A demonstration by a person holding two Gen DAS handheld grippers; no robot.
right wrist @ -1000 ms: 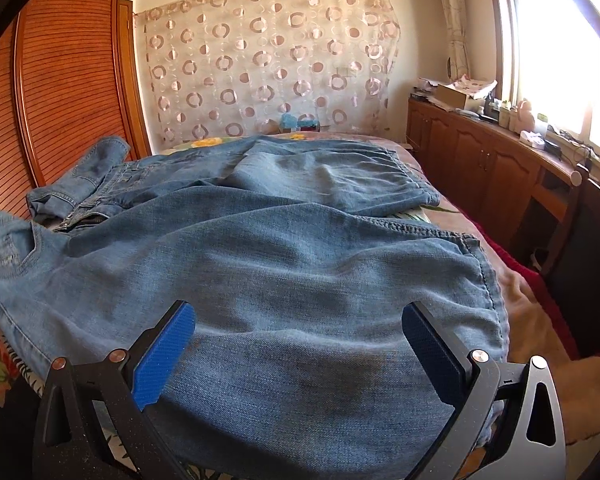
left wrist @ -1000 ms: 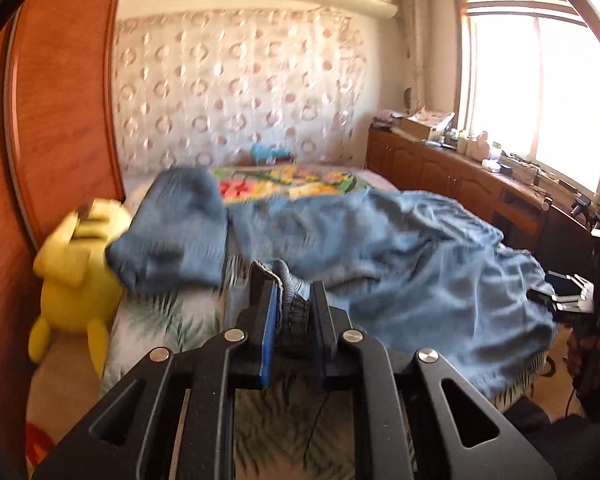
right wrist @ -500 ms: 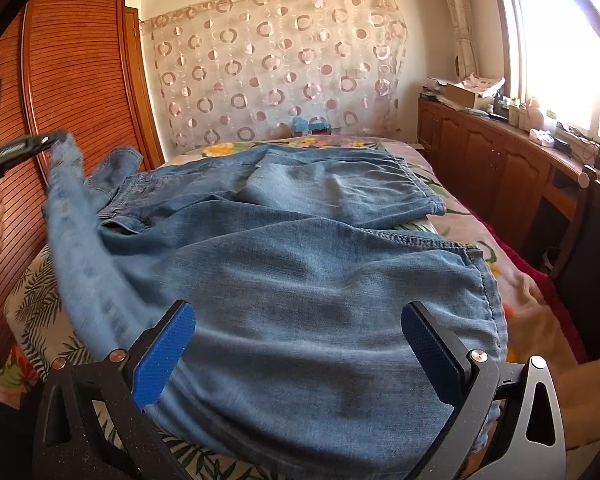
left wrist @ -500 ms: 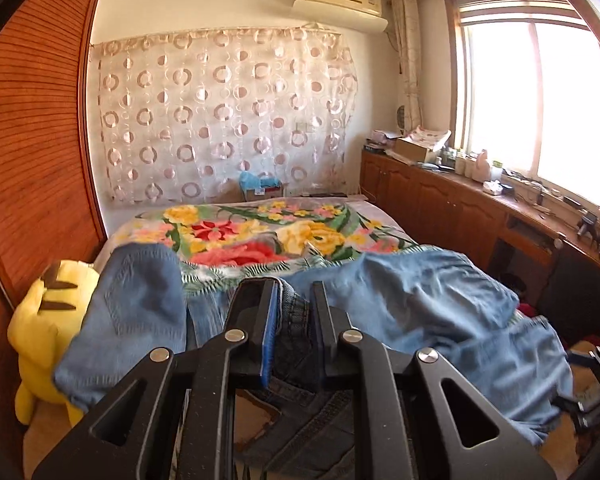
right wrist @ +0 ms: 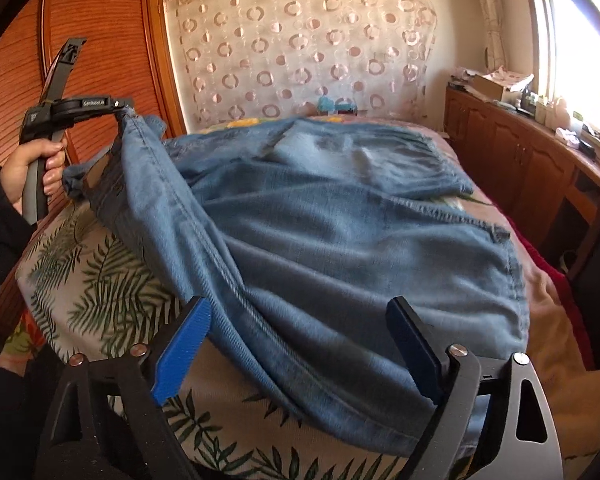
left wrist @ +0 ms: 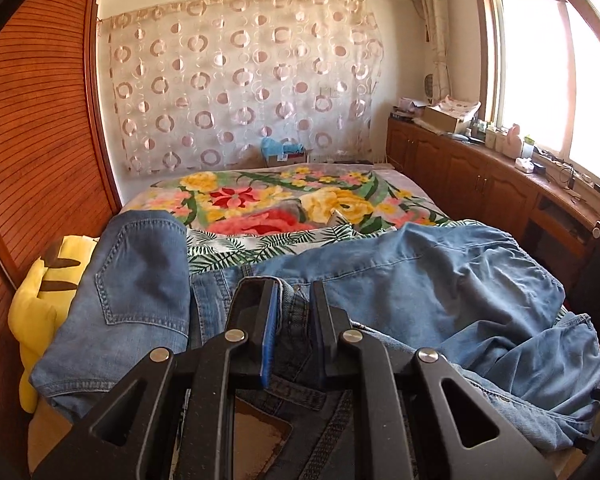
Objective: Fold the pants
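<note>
Blue denim pants lie spread across the bed, legs running to the right. My left gripper is shut on the pants' waistband and holds it lifted above the bed; it also shows in the right wrist view at upper left, the cloth hanging from it. A back pocket panel drapes at left. My right gripper is open, its blue pads either side of the near leg's edge, holding nothing.
The bed has a floral and leaf-print cover. A yellow plush toy sits at its left edge by the wooden wardrobe. A wooden cabinet with clutter runs under the window at right.
My left gripper has risen with the waistband, lifting that end of the pants off the bed. My right gripper has stayed open near the leg and shifted slightly left.
</note>
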